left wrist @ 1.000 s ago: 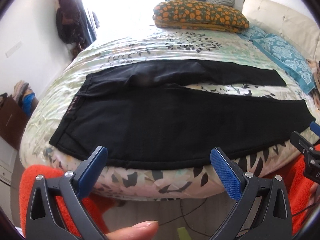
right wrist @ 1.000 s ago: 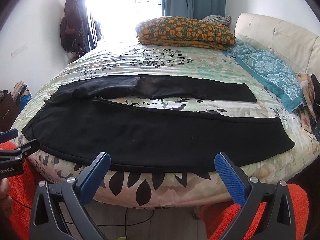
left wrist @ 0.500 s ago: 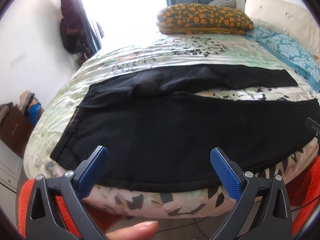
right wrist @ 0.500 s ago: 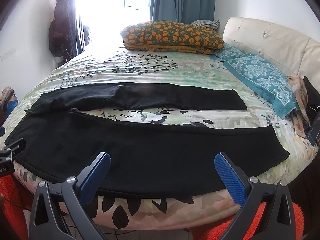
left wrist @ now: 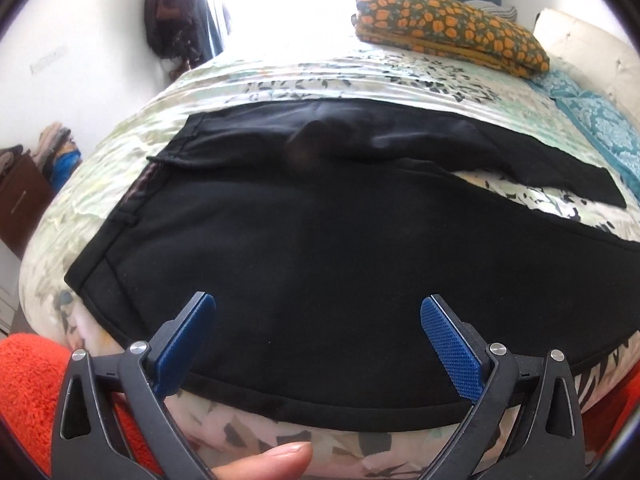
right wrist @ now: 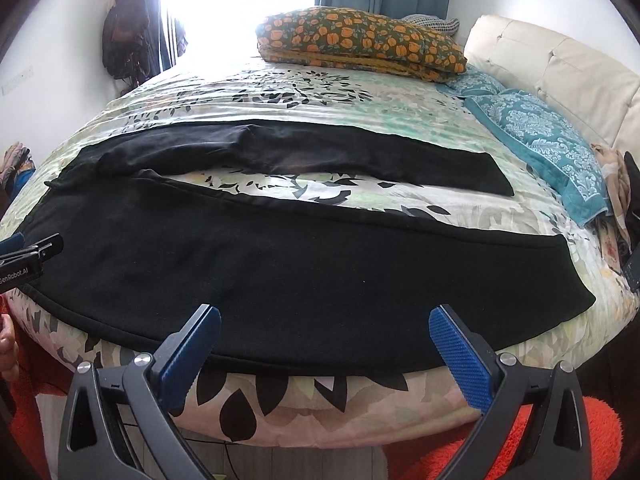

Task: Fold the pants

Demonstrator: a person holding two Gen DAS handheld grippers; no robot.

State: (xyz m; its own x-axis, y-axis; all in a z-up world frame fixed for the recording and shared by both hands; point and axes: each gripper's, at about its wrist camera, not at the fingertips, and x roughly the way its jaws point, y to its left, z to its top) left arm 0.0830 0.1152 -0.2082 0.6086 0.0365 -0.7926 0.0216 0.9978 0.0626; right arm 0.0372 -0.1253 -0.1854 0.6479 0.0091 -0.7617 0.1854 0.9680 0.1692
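Note:
Black pants (left wrist: 320, 240) lie spread flat across the bed, waistband at the left, both legs running right; they also show in the right wrist view (right wrist: 248, 256). The near leg hangs slightly over the bed's front edge. The far leg (right wrist: 320, 156) lies apart behind it. My left gripper (left wrist: 318, 312) is open and empty, just above the near hem by the waist end. My right gripper (right wrist: 324, 324) is open and empty above the near hem of the front leg. The left gripper's tip (right wrist: 28, 254) shows at the left edge of the right wrist view.
The bed has a floral sheet (right wrist: 320, 92). An orange-patterned folded blanket (right wrist: 360, 40) and teal pillows (right wrist: 540, 128) lie at the far and right sides, by a cream headboard (right wrist: 560, 64). An orange rug (left wrist: 28, 384) is on the floor. Clothes hang on the left wall (right wrist: 124, 44).
Both grippers have moved forward and closer to the bed's front edge; the pants now fill more of each view. Both stay open.

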